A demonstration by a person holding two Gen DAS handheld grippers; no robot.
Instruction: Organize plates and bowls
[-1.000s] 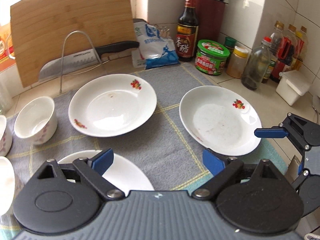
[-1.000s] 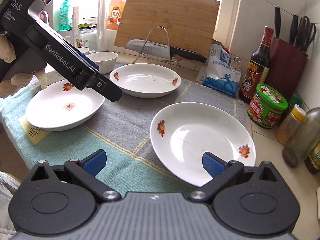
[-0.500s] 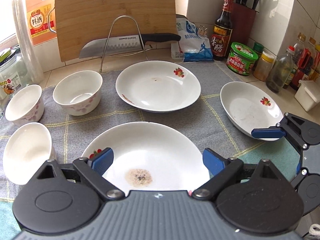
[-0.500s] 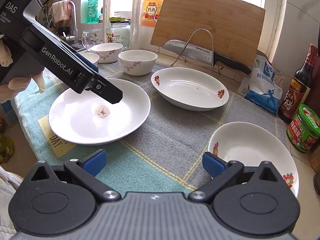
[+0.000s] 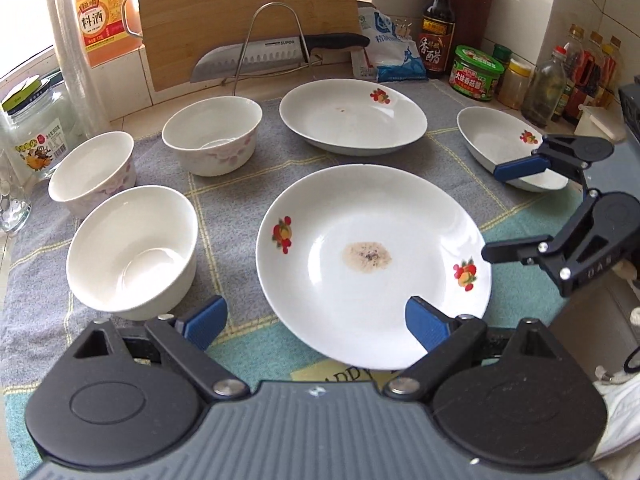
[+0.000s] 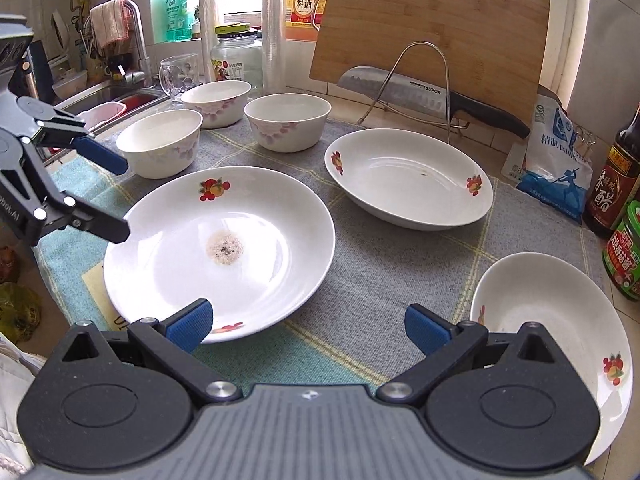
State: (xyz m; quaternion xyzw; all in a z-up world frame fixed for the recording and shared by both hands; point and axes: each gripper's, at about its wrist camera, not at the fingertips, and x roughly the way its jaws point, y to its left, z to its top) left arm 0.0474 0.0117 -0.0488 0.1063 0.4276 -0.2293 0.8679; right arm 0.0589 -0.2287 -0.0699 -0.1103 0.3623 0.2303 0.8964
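Three white plates with red fruit prints lie on a grey checked cloth: a stained near plate, a far plate, and a right plate. Three white bowls sit at the left: a near bowl, a middle bowl, and a far bowl. My left gripper is open, its right finger over the stained plate's near rim. My right gripper is open above the cloth between two plates. Neither holds anything.
A bamboo cutting board and a knife on a wire rack stand at the back. Sauce bottles and jars crowd the right corner. A glass jar, a cooking wine jug and a sink are at the left.
Both grippers have swung left across the counter. The bowls have come fully into both views. The stained plate now sits directly before my left gripper.
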